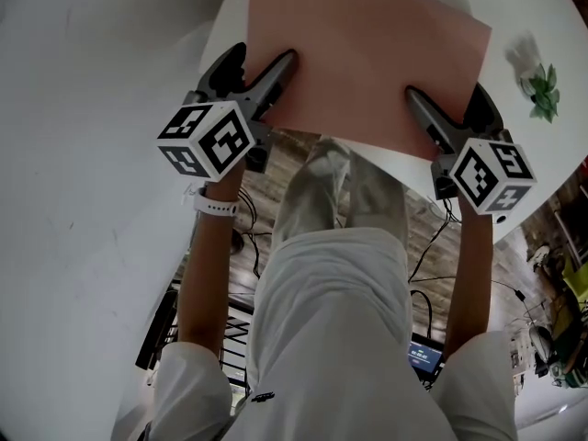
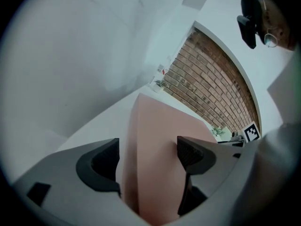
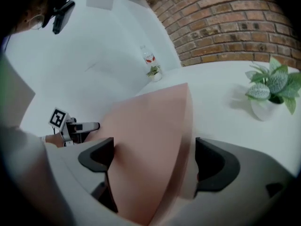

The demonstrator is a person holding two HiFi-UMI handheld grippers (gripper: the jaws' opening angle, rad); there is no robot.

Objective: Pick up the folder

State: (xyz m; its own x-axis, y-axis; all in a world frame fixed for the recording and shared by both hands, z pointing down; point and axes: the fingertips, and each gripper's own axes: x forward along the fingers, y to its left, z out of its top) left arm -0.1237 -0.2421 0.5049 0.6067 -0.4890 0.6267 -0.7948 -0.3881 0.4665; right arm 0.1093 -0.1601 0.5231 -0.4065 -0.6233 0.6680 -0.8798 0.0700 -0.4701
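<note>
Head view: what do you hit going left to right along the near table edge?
left gripper → folder → right gripper → potted plant

- folder [image 1: 367, 53]: plain salmon pink
- table [image 1: 537, 7]: white
- left gripper [image 2: 148, 157], right gripper [image 3: 154, 157]: grey bodies, black pads, cubes of black-and-white square markers
- brick wall [image 3: 225, 18]: red-brown, pale mortar lines
- plant [image 3: 273, 83]: green leaves veined white, white pot
- wristband [image 1: 219, 207]: white
</note>
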